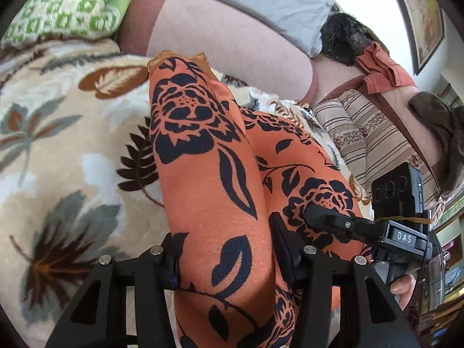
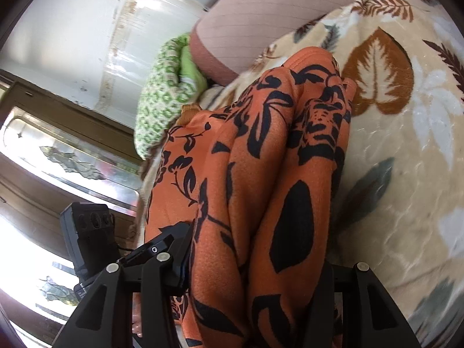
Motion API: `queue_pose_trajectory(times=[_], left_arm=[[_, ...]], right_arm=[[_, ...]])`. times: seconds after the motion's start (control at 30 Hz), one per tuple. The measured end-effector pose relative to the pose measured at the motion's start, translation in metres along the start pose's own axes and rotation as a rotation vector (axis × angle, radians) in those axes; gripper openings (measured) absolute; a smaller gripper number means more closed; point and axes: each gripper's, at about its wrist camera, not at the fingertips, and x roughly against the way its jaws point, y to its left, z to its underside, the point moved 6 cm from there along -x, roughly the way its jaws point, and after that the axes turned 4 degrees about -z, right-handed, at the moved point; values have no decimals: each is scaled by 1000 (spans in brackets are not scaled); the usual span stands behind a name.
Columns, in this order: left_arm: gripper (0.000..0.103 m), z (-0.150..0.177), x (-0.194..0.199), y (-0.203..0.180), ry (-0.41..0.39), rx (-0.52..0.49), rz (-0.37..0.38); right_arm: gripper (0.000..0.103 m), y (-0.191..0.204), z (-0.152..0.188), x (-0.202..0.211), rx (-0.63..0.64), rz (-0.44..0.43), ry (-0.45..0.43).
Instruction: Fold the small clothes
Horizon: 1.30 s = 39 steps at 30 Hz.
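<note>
Both left tongs [image 1: 229, 249] and right tongs [image 2: 249, 264] clamp bunched near edges of the orange garment [image 1: 203, 145], which drapes away onto the blanket [image 1: 58, 116]; soft, light, limp fabric, best gripped at corners or hems.

Garment [image 1: 208, 174] on blanket [image 1: 58, 133], cushion [image 1: 61, 8] behind it.
</note>
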Motion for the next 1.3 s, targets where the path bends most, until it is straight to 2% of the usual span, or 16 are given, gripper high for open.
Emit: queue_pose_trajectory(times=[0.13,0.27,0.53,0.63,0.7,0.73,0.8,0.83,0.9,0.97,1.0,1.1,1.2,1.27,1.3], left_arm=[[52,10,30,-5,-31,-39,-30],[52,27,52,-3,-36,-28,-27],[52,55,53,-10,-2,-47,-59],[52,64,48,-13,12,-54,-81],[52,72,40,-8,43,-16,-92],[52,75,36,-5,62,2,-102],[52,83,24,5,117,25,-167],[59,88,17,12,151,42,-204],[64,93,15,20,161,98,-206],[64,90,22,22,148,114,-195],[64,87,27,22,134,103,-213],[64,75,50,23,32,58,-295],[67,61,71,20,-85,5,-379],[68,54,74,17,-130,-47,-444],[69,53,71,18,-129,-74,-479]], right_arm=[[51,18,15,10,8,-42,-15],[51,34,35,18,22,-70,-21],[51,32,75,27,-14,-72,-36],[51,29,79,24,-34,-71,-38],[51,23,83,24,-53,-67,-40],[51,25,71,9,-64,-66,-39],[51,19,64,-14,-96,-46,-18],[51,10,65,-18,-115,-14,0],[58,-14,72,-32,-191,98,54],[60,-18,69,-32,-251,58,50],[62,-16,66,-29,-249,72,48],[64,-5,51,-16,-167,144,-25],[63,11,32,9,-70,236,-188],[63,30,23,24,8,228,-315],[63,40,20,26,47,201,-346]])
